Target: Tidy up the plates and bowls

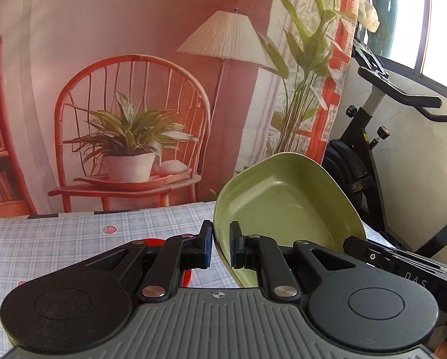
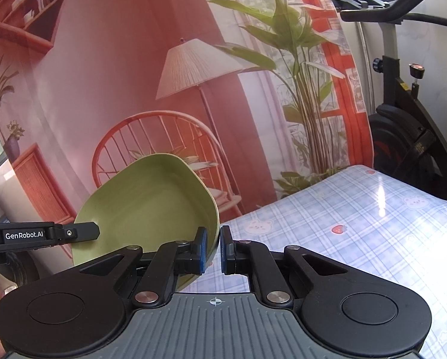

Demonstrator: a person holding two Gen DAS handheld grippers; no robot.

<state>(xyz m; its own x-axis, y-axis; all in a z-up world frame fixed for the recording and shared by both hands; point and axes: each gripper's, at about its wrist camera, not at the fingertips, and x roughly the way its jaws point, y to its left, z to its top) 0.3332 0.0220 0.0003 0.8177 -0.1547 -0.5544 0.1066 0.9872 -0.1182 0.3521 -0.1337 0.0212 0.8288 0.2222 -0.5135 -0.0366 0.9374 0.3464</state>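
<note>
Above the desk, spread with a glossy blue checked cloth printed with strawberries and bears, both claws grasp one matte olive-green rounded-square bowl. It is lifted off the desk and tilted, its smooth hollow facing the cameras. The left claw is nearly closed, pinching the bowl's near-left rim between its blue-padded fingers. The right claw is just as narrow, clenched on the opposite rim of the bowl. Under the left claw, on the desk, part of a red round dish shows.
</note>
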